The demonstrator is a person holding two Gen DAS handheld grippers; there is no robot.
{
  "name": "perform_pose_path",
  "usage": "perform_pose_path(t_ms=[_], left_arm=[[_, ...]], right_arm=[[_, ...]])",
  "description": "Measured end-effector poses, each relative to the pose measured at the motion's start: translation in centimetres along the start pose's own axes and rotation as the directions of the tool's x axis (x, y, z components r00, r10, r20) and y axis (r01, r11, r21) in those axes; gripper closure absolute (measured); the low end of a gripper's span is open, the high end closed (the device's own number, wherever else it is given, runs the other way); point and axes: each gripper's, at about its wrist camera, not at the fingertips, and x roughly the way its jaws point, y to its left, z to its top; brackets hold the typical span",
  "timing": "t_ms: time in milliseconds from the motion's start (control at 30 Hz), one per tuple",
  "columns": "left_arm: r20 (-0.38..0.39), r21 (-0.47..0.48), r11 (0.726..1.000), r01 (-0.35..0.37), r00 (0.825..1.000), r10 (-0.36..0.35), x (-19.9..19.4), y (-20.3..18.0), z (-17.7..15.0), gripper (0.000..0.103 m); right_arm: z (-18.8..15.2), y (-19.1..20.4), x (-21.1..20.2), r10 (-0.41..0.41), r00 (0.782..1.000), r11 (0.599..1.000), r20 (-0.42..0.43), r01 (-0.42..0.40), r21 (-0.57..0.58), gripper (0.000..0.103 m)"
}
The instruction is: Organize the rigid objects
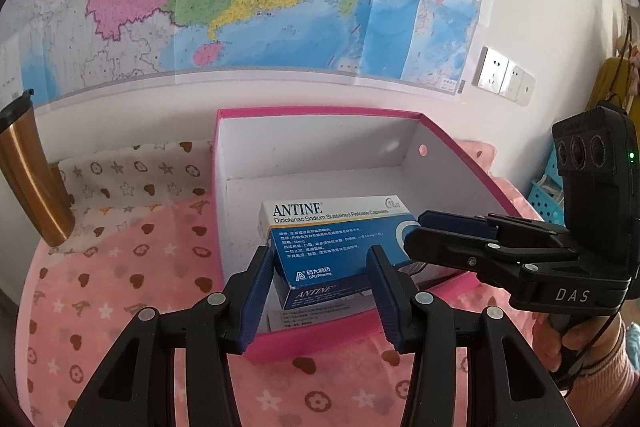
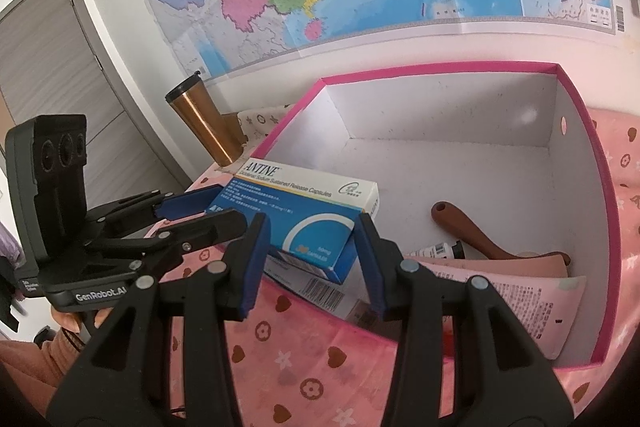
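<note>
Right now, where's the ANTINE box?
The ANTINE box is held over the near left corner of the pink storage box, between both grippers: the left gripper at one end, the right gripper at the other.

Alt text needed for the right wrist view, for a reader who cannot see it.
The right gripper holds a blue and white ANTINE medicine box over the near edge of a pink storage box. The left gripper touches the medicine box's other end. A brown handled tool lies inside.
</note>
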Motion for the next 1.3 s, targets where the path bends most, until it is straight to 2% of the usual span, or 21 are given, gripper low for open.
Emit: perform_pose_path(t_ms=[633, 833, 1067, 1133, 1233, 1300], left_arm=[[-0.042, -0.018, 1.0, -0.01, 0.999, 0.01, 1.4, 0.9, -0.3, 0.055], [-0.046, -0.017, 1.0, -0.009, 0.999, 0.008, 1.6, 0.8, -0.3, 0.055], [-0.024, 0.014, 0.999, -0.04, 0.999, 0.04, 1.0, 0.2, -0.9, 0.053], [-0.01, 0.024, 0.999, -0.045, 0.999, 0.045, 0.4, -0.1, -1.3, 0.049], [0.024, 0.033, 0.999, -0.035, 0.999, 0.034, -0.9, -0.5, -1.9, 0.034], [0.054, 0.04, 0.999, -0.031, 0.998, 0.029, -2.0, -0.9, -2.5, 0.021]], right_arm=[[0.4, -0.4, 1.3, -0.013, 0.999, 1.0, -0.043, 0.014, 0.015, 0.056], [0.2, -0.5, 1.7, -0.011, 0.999, 1.0, -0.045, 0.012, 0.017, 0.056], [-0.2, 0.0, 1.1, -0.014, 0.999, 1.0, -0.031, 0.014, -0.005, 0.056], [-0.5, 0.3, 0.5, -0.012, 1.0, 1.0, -0.023, 0.012, -0.018, 0.056], [-1.3, 1.1, -0.8, -0.028, 1.0, 0.998, 0.001, 0.028, -0.055, 0.047], [-2.0, 1.7, -2.0, -0.05, 0.998, 0.995, 0.028, 0.052, -0.089, 0.041]])
